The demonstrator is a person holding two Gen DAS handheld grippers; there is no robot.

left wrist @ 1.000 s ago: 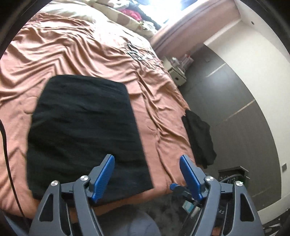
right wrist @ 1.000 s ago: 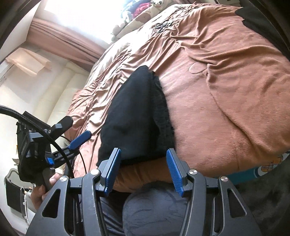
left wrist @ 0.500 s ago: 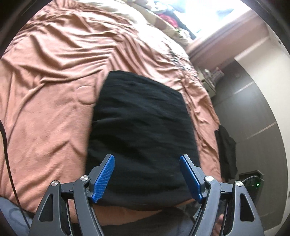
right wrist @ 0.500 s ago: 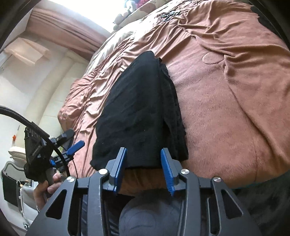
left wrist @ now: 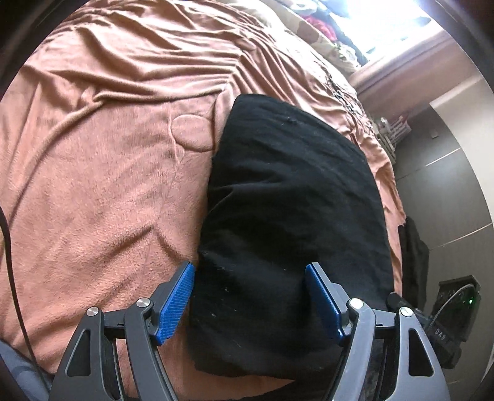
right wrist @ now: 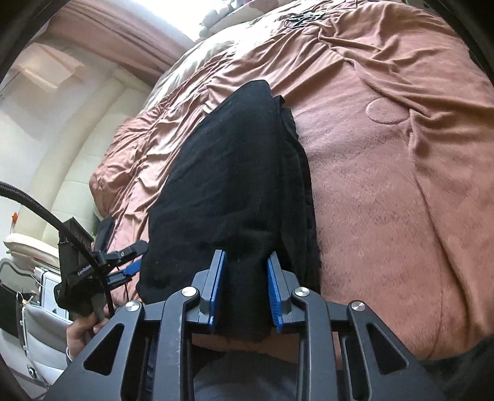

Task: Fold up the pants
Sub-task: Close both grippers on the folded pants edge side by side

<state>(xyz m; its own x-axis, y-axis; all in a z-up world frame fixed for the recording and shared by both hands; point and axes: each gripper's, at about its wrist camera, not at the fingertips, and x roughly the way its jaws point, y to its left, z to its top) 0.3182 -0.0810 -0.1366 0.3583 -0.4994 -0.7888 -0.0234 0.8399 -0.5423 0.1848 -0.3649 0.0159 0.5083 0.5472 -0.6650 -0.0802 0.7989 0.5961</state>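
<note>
Black pants (left wrist: 293,216), folded into a long rectangle, lie on the brown bedspread (left wrist: 102,172). My left gripper (left wrist: 250,296) hovers open over the near end of the pants, its left pad by the cloth's left edge. In the right wrist view the pants (right wrist: 228,185) run away from me, with stacked layers showing along their right side. My right gripper (right wrist: 244,283) is at the near edge and its jaws are closing; black cloth fills the narrow gap between them. A hand (right wrist: 80,330) holds the left gripper (right wrist: 132,257) at the left corner of the pants.
Another black garment (left wrist: 413,246) hangs off the bed's right edge. Pillows and clothes (left wrist: 324,27) are heaped at the far end by the window. A dark box with a green light (left wrist: 457,296) sits on the floor. A black cable (right wrist: 46,212) arcs at left.
Both grippers have come down and closer to the near end of the pants. The left one swung over from the bed's right side. The right jaws have narrowed around the cloth's edge.
</note>
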